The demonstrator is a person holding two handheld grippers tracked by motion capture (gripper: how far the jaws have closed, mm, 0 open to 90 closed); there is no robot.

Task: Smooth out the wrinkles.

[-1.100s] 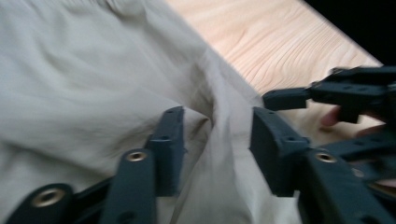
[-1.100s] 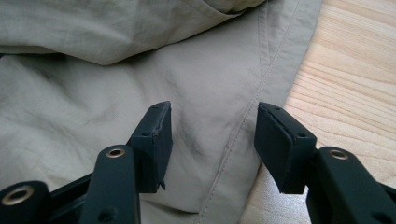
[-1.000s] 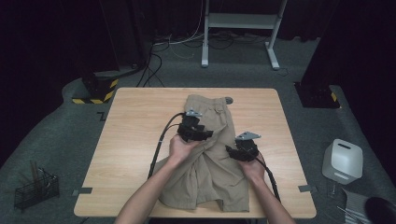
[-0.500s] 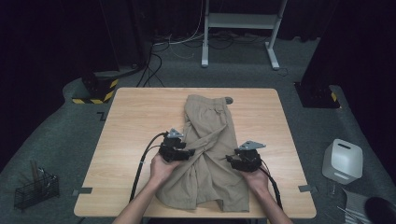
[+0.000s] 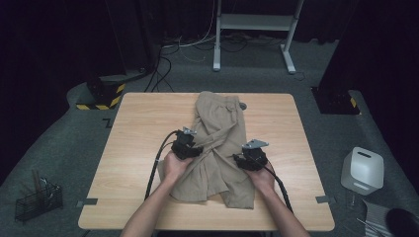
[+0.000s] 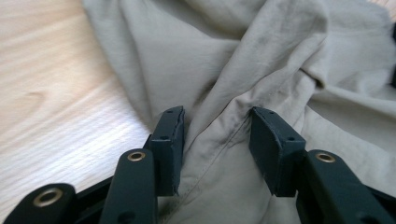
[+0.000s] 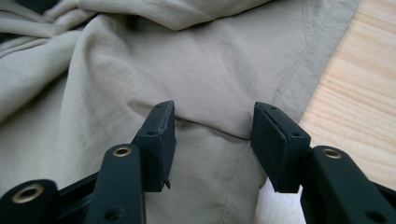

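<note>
Khaki trousers [image 5: 220, 133] lie crumpled lengthwise on the wooden table [image 5: 133, 128], with a twisted fold across their middle. My left gripper [image 5: 187, 146] is low on the garment's left side. In the left gripper view the jaws of that gripper [image 6: 217, 126] have just been closing, and a raised ridge of cloth [image 6: 219, 116] stands between them with a gap still showing. My right gripper [image 5: 252, 158] rests on the garment's right side. Its jaws [image 7: 212, 123] stand open over a folded hem edge [image 7: 210, 128] beside the bare wood [image 7: 355, 93].
A white box [image 5: 363, 170] stands on the floor at the right. On the floor at the left is a wire basket [image 5: 37, 200]. A metal stand [image 5: 254, 22] and cables lie beyond the table's far edge. Bare wood flanks the garment on both sides.
My left gripper has come from the garment's middle toward the near left and sunk onto the cloth, its jaws narrower. A twisted fold now crosses the trousers. The right gripper has barely shifted.
</note>
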